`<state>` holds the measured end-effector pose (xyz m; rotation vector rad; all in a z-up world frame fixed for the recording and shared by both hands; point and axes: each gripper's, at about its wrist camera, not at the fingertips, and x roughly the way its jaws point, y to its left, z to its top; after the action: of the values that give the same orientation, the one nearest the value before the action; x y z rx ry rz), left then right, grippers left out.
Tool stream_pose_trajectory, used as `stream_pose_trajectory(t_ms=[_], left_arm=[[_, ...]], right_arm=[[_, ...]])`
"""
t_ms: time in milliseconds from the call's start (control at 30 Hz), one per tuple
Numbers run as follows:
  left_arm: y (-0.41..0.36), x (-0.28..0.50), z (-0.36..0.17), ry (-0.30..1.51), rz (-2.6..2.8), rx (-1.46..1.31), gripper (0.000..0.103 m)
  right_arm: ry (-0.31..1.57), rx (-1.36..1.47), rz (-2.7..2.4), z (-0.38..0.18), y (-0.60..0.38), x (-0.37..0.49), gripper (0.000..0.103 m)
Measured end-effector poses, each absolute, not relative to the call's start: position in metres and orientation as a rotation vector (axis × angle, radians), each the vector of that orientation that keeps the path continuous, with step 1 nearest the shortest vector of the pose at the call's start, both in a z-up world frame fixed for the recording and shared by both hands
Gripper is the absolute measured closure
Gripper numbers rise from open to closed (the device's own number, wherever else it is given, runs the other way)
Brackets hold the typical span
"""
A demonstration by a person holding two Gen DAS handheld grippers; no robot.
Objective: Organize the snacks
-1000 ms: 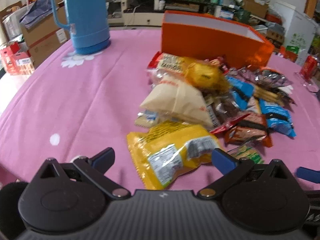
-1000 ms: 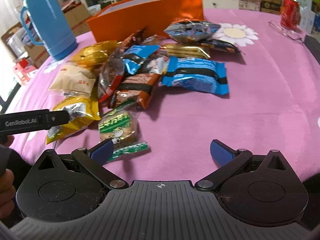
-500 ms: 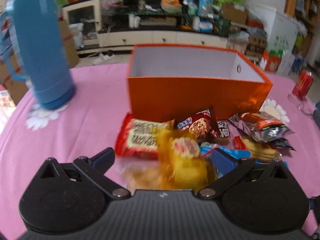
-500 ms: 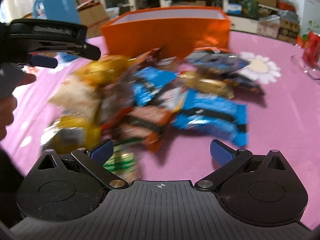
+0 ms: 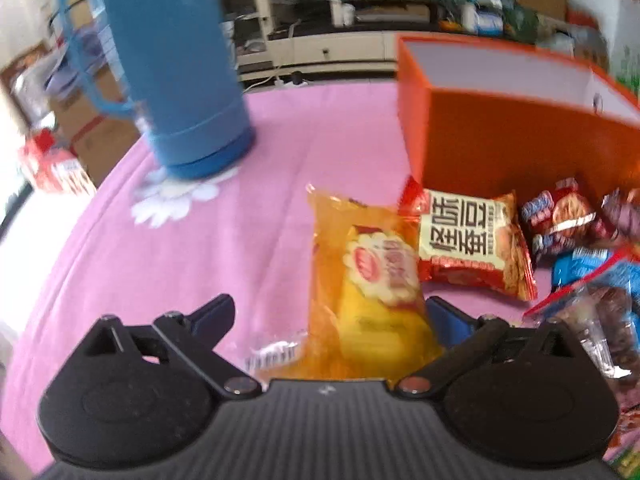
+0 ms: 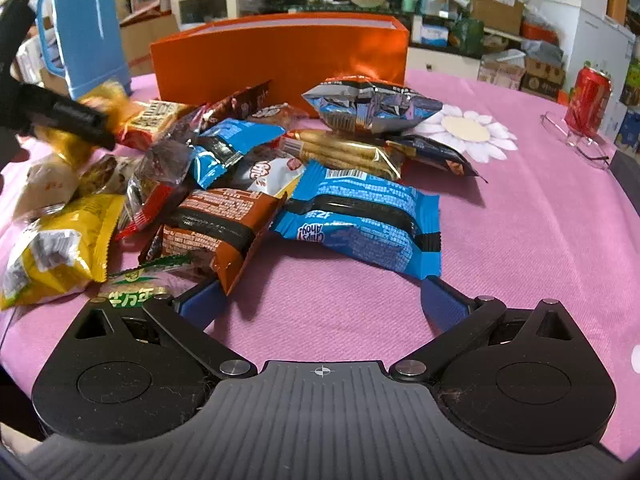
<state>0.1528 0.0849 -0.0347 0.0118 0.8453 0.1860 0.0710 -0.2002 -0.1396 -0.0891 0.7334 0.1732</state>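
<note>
Left gripper (image 5: 328,316) spread wide, straddling the near end of a translucent orange-yellow snack packet (image 5: 370,280); right-hand pad looks to touch the wrapper, the other pad well apart from it. No clamp on it yet. Whether the packet lies on the pink tablecloth (image 5: 224,240) or is lifted, cannot tell.

Landmark: open-topped orange cardboard box (image 5: 516,128). The packet sits in front of the box's near-left corner, beside a red-and-cream foil bag with large printed characters (image 5: 468,240). Tall blue plastic flask (image 5: 176,64) stands well left of the box.

Right gripper (image 6: 320,304) spread wide, holding nothing, low over bare cloth in front of the box; blue cookie pack (image 6: 360,220) just beyond its tips.

Step in hand, as I judge it: picking one packet from the heap for the box. Next move calls for squeezing on the wrapper's body, lifting clear, carrying over the box rim.
</note>
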Motion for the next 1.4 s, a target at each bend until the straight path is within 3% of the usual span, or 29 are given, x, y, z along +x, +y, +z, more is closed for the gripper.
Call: stream_pose_trajectory(t_ms=[167,300,500,633,767,967,1133,1400], left_arm=[[0.111,0.078,-0.012,0.727,0.211,-0.155,0.001],[0.09,0.031,-0.022,0.776,0.042,-0.19,0.001],[0.025,0.023,-0.029,0.712,-0.227,0.157,0.001],[0.013,0.047,-0.045,0.791,-0.34,0.277,0.001],[0.023,0.045,-0.059,0.858,-0.321,0.27,0.027],[0.038,0.023,-0.061,0.855,-0.261,0.138,0.032],[0.026,0.004,-0.064,0.845,-0.291,0.147,0.021],[0.048,0.002,-0.037,0.748,-0.159,0.032,0.014]], right_arm=[[0.748,-0.046,0.159,-0.137,-0.205,0.07,0.01],[0.734,0.075,0.178,-0.134,-0.219,0.067,0.01],[0.736,0.159,0.182,-0.131,-0.232,0.066,0.01],[0.718,0.192,0.162,-0.124,-0.248,0.058,0.01],[0.679,0.219,0.118,-0.115,-0.264,0.051,0.01],[0.706,0.238,0.167,-0.117,-0.254,0.052,0.01],[0.708,0.131,0.316,-0.112,-0.207,0.039,0.011],[0.728,-0.078,0.269,-0.123,-0.164,0.049,0.01]])
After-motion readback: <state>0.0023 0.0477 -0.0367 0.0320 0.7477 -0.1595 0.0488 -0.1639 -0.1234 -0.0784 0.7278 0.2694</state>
